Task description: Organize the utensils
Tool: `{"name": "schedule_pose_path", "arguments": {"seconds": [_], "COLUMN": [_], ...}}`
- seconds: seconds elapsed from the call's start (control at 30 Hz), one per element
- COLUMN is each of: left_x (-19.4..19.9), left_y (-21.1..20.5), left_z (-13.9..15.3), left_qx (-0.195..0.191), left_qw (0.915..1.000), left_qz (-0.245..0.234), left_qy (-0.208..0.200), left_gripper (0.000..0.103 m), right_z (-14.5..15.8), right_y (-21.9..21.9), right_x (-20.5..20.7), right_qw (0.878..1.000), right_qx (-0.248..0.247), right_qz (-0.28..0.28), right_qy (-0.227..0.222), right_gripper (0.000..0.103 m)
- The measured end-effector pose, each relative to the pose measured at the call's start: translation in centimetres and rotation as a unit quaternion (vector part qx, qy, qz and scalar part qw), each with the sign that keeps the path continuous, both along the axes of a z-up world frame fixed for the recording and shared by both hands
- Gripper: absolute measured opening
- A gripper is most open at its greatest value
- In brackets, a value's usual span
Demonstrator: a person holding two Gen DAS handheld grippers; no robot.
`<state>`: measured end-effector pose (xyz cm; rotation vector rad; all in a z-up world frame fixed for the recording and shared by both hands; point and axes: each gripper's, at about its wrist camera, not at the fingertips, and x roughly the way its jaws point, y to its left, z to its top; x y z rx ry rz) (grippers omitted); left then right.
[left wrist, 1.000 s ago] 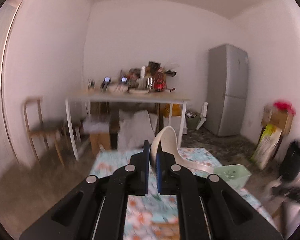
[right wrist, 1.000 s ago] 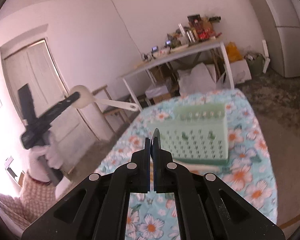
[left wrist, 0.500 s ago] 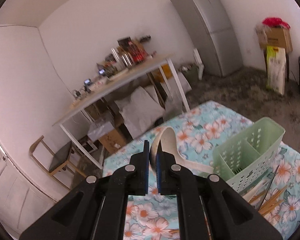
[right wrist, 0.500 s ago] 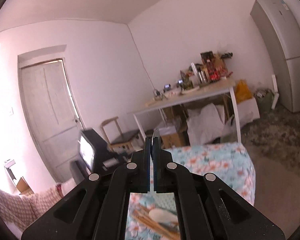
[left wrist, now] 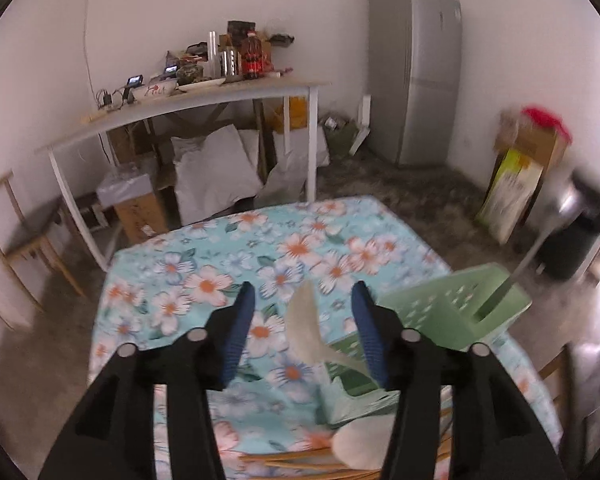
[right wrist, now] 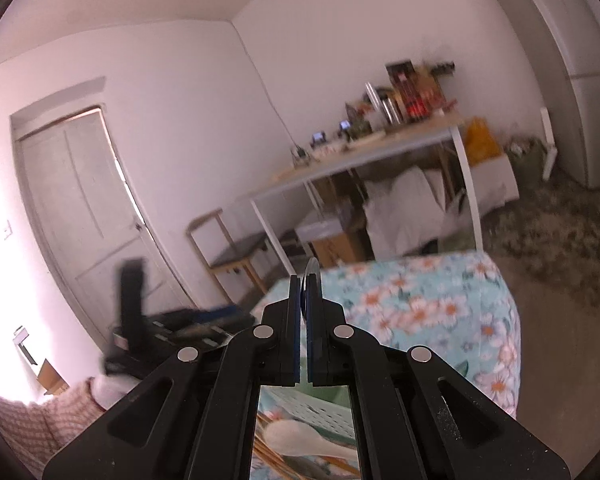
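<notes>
The white ladle [left wrist: 306, 330] sits between the blue pads of the left gripper [left wrist: 303, 330], bowl up, its handle slanting down toward the pale green slotted caddy [left wrist: 452, 320] on the floral tablecloth [left wrist: 220, 264]. The jaws are opening and stand about half wide; neither pad appears to press on the ladle, so it reads as being let go. Whether the handle tip has entered a compartment is hidden behind the right finger. To do this step well, the jaws should clear both sides of the bowl, and the gripper should back out along its own line so the pads do not snag the bowl and tip the caddy. 1 metal utensil [left wrist: 540, 240] already stands in the caddy's far compartment. The right gripper [right wrist: 304, 312] is clamped narrow on a thin pale piece showing above its tips. Another white spoon [right wrist: 300, 438] and wooden chopsticks [left wrist: 292, 458] lie loose beside the caddy, not yet sorted.
</notes>
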<state>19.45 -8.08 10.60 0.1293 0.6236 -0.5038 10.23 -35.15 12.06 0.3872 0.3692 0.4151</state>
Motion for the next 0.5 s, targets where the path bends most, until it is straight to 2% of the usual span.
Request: {"name": "schedule_pose_path", "arguments": {"seconds": [0.17,0.23,0.27,0.37,0.5], "left_x": [-0.9,-1.6,-2.1,-3.5,-5.5], "left_y": [2.3,3.5,4.2,5.9,8.2], "left_z": [0.2,0.1,0.0,-0.2,-0.5], "left_qx": [-0.077,-0.104,-0.118,-0.15,-0.172], "left_qw": [0.997,0.9945,0.9928,0.9882,0.9838], "left_qz": [0.009,0.014,0.019,0.034,0.05], "left_qy": [0.008,0.007,0.006,-0.002,-0.01], "left_gripper": [0.057,0.058,0.059,0.065,0.067], "right_z": [-2.7,-2.6,-2.4,-1.6,-0.6], "right_y": [0.3,0.4,0.5,0.6,0.9], "right_x": [0.9,0.7,0.3,-0.7,-2.8], "right_qw": [0.999,0.999,0.999,0.998,0.998], "right_qx": [-0.017,-0.022,-0.029,-0.04,-0.047], "right_qz": [-0.006,-0.011,-0.017,-0.028,-0.042], "right_qy": [0.046,0.045,0.04,0.03,0.019], "right_gripper": [0.009,0.026,0.029,0.031,0.038]}}
